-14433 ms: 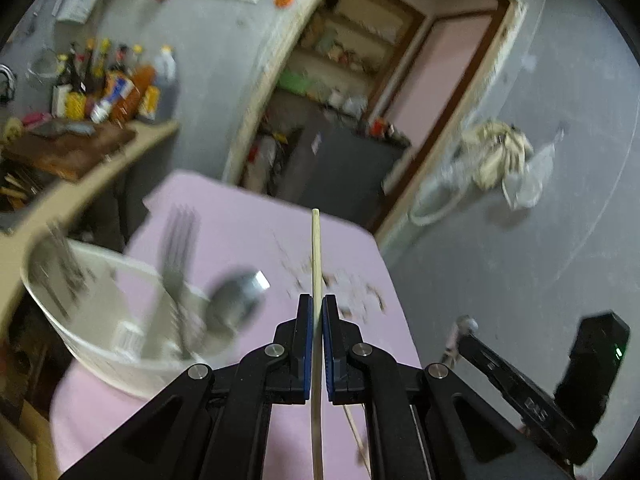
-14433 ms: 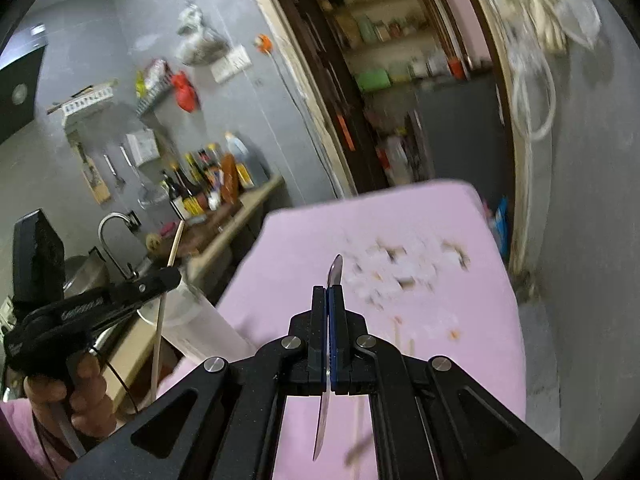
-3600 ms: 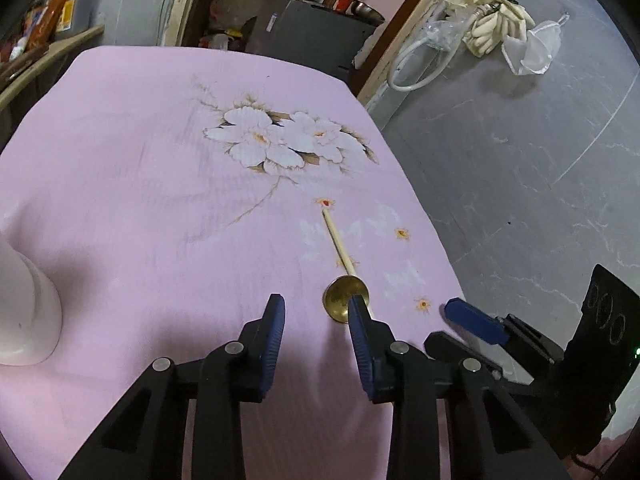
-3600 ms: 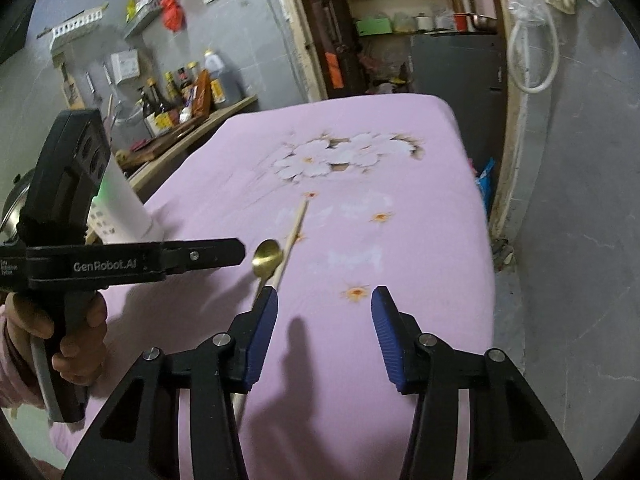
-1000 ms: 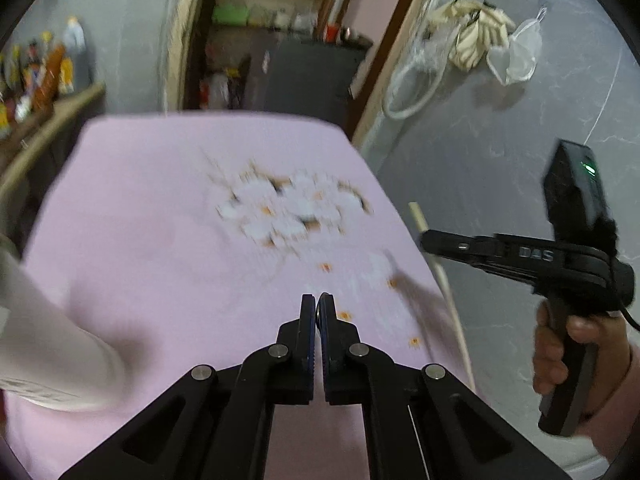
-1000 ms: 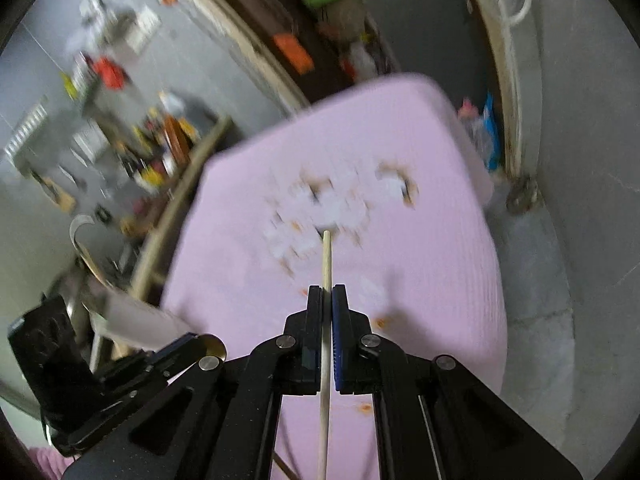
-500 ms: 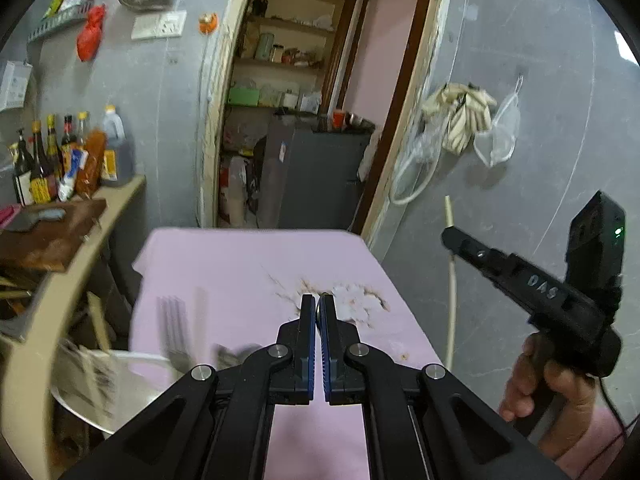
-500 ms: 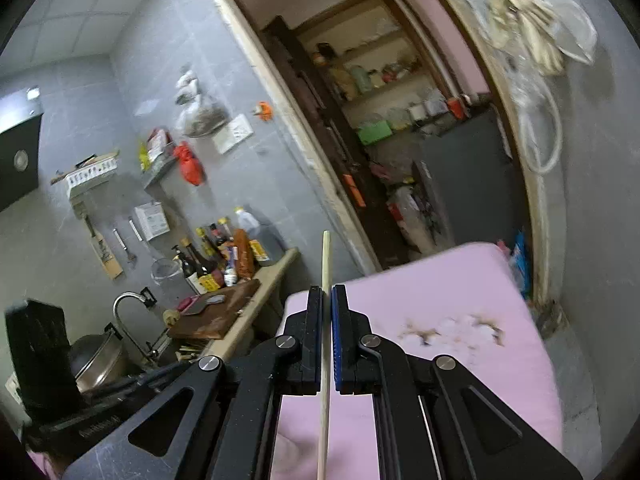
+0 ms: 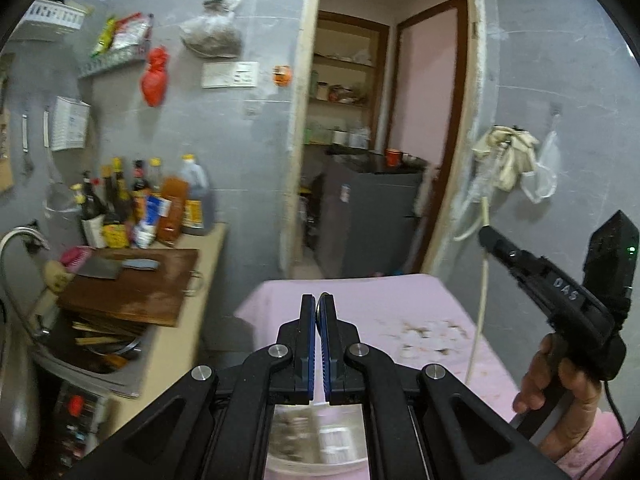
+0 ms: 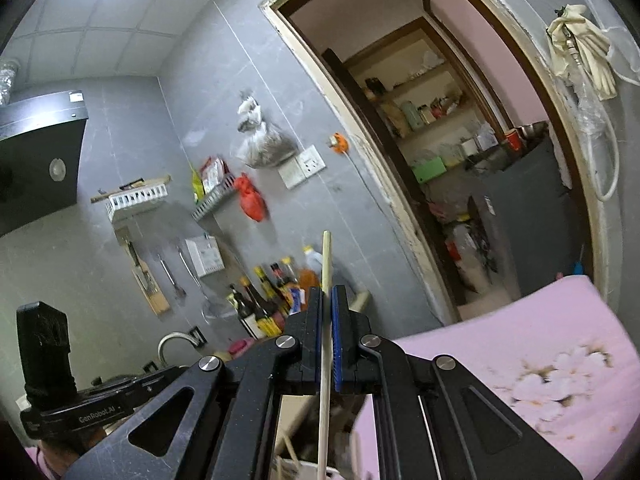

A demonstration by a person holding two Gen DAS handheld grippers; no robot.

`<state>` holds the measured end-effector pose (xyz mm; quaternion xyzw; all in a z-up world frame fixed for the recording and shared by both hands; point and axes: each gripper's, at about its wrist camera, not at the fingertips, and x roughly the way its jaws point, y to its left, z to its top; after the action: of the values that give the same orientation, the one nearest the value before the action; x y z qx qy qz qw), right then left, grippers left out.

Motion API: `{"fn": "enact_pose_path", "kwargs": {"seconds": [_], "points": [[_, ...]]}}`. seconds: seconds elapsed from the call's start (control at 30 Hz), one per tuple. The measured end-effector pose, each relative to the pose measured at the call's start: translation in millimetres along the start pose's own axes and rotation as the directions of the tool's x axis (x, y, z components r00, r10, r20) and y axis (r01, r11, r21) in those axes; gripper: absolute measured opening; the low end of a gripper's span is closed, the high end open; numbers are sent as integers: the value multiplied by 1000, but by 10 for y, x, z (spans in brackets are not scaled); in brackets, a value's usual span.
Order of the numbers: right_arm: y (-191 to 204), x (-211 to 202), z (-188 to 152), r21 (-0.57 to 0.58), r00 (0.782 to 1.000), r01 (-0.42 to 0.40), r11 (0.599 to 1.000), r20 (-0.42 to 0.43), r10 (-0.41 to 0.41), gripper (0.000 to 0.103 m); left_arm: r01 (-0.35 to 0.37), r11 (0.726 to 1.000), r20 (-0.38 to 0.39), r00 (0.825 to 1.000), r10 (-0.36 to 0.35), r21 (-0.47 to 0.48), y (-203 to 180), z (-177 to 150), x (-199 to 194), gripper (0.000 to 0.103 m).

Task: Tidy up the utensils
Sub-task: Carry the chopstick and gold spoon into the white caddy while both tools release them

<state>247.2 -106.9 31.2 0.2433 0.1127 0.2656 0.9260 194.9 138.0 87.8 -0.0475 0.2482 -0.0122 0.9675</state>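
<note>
Both claws are hanging in the air over the near end of the table [image 9: 400, 292], which is wearing its pink cloth with white blossoms. The left gripper [image 9: 319, 304] is pinching its blue pads almost flat together, and a thin, dark, rounded edge is poking out between the tips: that is the spoon [image 9: 318, 309], seen edge-on, so very little of it is showing. Directly beneath that claw, through the gap in its black frame, a pale utensil holder [image 9: 320, 440] is sitting, blurred, with something standing in it that I cannot make out. Over on the other side, the right gripper [image 10: 327, 292] is squeezing just as tightly on a chopstick [image 10: 327, 256], a pale wooden stick running between the pads, its top end sticking up above the fingertips and the rest trailing down past the frame. From the left camera that same stick is hanging nearly upright from the claw's tip, off to the right of the table and well above the cloth, with the person's hand [image 9: 560, 380] wrapping round the grip below. The left camera is looking slightly down across the table toward an open doorway, and the right one is pointing out level at the grey wall. A counter [image 9: 200, 280] beside the table is carrying a wooden cutting board [image 9: 132, 292] and a cluster of bottles [image 9: 144, 208].
</note>
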Motion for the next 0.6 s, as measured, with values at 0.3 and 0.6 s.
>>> {"fn": "enact_pose_path", "kwargs": {"seconds": [0.3,0.6], "points": [[76,181,-413,-50,994,98,994,54,-95,4,-125,992,11,992,124,26,326,-202,188,3],[20,295,-671,-129,976,215,968,1,-217,4,-187,969,41,982,183,161,72,-474,396,3]]}}
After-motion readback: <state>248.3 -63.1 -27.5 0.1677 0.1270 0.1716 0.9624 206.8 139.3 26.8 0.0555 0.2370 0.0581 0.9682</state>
